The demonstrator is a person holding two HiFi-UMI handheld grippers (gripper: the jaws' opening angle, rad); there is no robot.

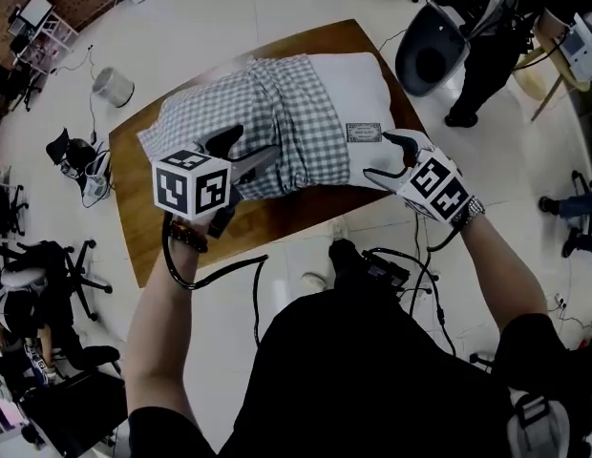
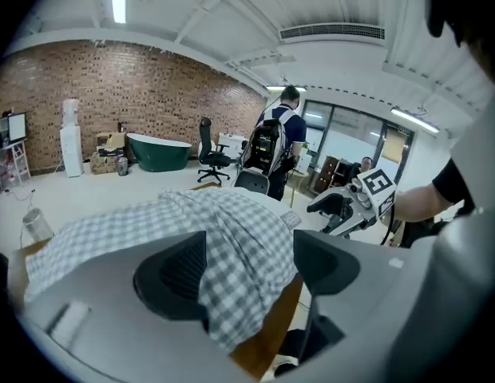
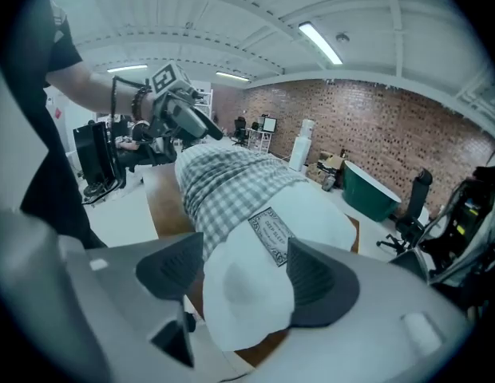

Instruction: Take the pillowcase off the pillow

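Observation:
A white pillow (image 1: pixel 358 93) lies on the wooden table (image 1: pixel 162 237), its left part still covered by a grey checked pillowcase (image 1: pixel 267 113) bunched near the middle. My left gripper (image 1: pixel 243 153) hovers over the pillowcase's near edge. Its jaws stand open, and the checked cloth (image 2: pixel 231 230) hangs between them without being pinched. My right gripper (image 1: pixel 384 156) is at the pillow's bare near right corner, also open. That white corner (image 3: pixel 247 294) sits between the pads, below a sewn label (image 3: pixel 271 234). In each gripper view the other gripper shows across the pillow.
A dark office chair (image 1: pixel 430 51) and a standing person (image 1: pixel 487 55) are past the table's far right corner. A small bin (image 1: pixel 113 86) and cables lie on the floor at the left. More chairs stand at the left edge.

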